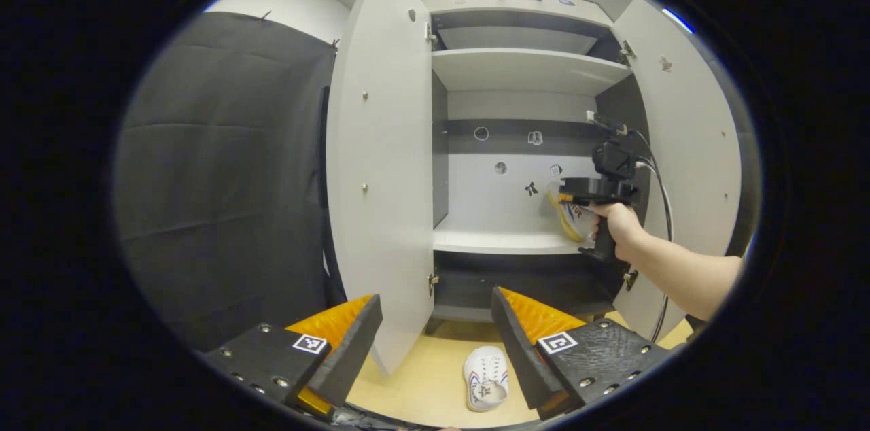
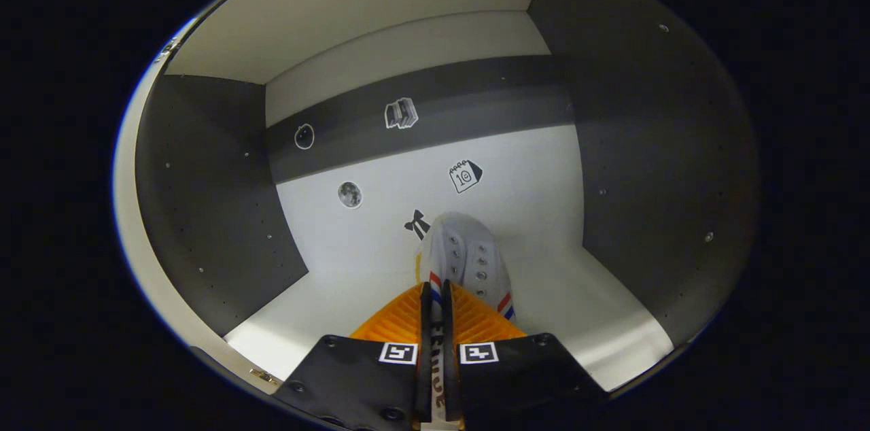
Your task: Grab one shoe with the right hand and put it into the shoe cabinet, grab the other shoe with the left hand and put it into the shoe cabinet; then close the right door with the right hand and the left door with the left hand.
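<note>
**First shoe going onto the shelf, second still on the floor**

Right gripper [image 2: 435,295] is inside the cabinet [image 1: 523,71], jaws clenched on the edge of a white shoe [image 2: 469,254] w/ red-blue stripes. The fingers pinch a thin bit of the upper, prob. the collar or side wall, since that's the easiest part to nip w/ flat pads. Toe points toward the back wall, near the little stickers, so the shoe goes in lengthways and won't stick out past the doors. Can't tell if the sole is touching the shelf [image 2: 326,308] yet or just hanging above it.

From the left gripper view you see the same thing from outside: a hand [image 1: 615,223] holds the right gripper at the right side of the middle shelf, shoe dangling below it w/ yellowish sole showing.

Left gripper [image 1: 435,342] hangs back, low, in front of the cabinet, jaws released and gripping nothing. The other shoe [image 1: 486,376] lies on the floor [image 1: 421,383] between its fingers in the view, just ahead of the cabinet base; looks lined up for the next grab.

Both doors, left door [image 1: 380,166] and right door [image 1: 686,166], stand wide open, as they should until both shoes are in. Putting the first shoe to the right prob. leaves room beside it for the second.
</note>
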{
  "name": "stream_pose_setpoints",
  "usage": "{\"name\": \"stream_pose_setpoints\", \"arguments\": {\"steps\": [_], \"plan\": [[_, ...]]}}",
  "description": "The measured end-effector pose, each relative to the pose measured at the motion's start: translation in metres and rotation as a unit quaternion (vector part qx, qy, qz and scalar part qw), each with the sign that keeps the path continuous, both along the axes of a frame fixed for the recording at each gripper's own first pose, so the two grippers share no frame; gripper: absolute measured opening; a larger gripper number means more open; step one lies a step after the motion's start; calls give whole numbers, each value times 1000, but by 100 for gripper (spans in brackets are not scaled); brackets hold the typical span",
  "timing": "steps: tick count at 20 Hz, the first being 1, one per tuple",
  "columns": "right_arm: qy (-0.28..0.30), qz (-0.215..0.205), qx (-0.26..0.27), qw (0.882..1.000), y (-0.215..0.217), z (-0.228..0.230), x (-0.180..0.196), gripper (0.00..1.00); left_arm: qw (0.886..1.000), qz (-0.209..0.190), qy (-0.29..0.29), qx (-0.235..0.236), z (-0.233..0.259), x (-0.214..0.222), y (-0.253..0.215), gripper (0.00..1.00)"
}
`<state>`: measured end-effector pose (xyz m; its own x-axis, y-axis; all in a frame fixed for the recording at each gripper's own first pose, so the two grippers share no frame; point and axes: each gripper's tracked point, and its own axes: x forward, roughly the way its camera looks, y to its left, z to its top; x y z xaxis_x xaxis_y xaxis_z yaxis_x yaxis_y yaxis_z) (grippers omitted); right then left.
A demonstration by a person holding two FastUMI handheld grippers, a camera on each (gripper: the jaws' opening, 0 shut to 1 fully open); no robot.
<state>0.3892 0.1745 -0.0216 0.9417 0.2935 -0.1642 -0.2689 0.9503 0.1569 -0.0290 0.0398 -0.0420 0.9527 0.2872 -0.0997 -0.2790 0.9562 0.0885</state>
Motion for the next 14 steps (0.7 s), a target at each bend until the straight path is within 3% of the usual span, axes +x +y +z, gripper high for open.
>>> {"name": "stream_pose_setpoints", "arguments": {"steps": [2,4,7,10,14], "plan": [[-17,6,13,1000,1,16,1,13,1000,0,1,-7,-2,-2,-1,95],[-17,14,3,1000,-1,19,-6,33,1000,-2,4,-19,-7,-2,-2,94],[-28,31,-31,999,-3,20,-33,99,999,-12,14,-34,-19,1,-7,97],[-68,17,-61,996,-16,23,-69,98,998,-26,43,-27,-33,3,-11,95],[-85,36,-53,994,-18,18,-120,98,997,-37,60,-20,-48,0,-11,95]]}}
